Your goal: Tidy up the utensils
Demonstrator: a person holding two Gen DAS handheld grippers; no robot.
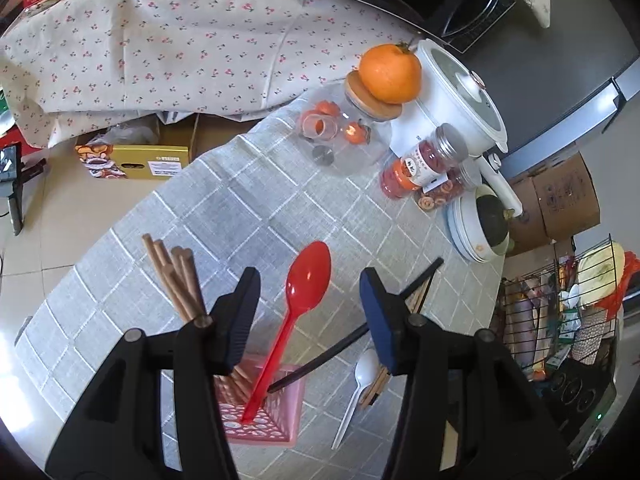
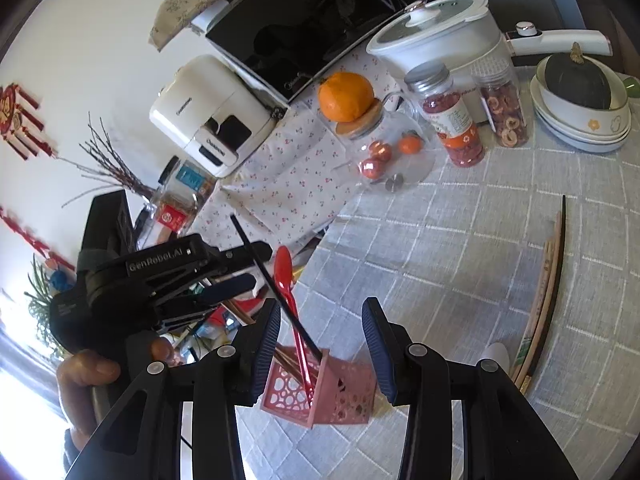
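Red spoon (image 1: pixel 304 300) stands in pink holder (image 1: pixel 280 412) for storage; left gripper (image 1: pixel 310 312) open around it, right gripper (image 2: pixel 320 348) open, empty.

You have a pink holder (image 1: pixel 276 412) with a pattern of round holes in its walls. In it stands a red spoon (image 1: pixel 308 280), pale brown wooden chopsticks (image 1: pixel 176 276) and one black chopstick (image 2: pixel 276 284). At three o'clock from the holder lies a white spoon (image 1: pixel 360 380). The tablecloth (image 1: pixel 240 208) under them is grey with a grid of white lines. At twelve o'clock you see an orange fruit (image 1: pixel 390 72) on a pale wooden lid (image 1: pixel 376 104). At eleven o'clock a cream cloth (image 1: pixel 160 48) carries small red cherries. Your gripper pads (image 1: pixel 380 320) are dark blue on black arms. The pot (image 1: pixel 456 96) is white.
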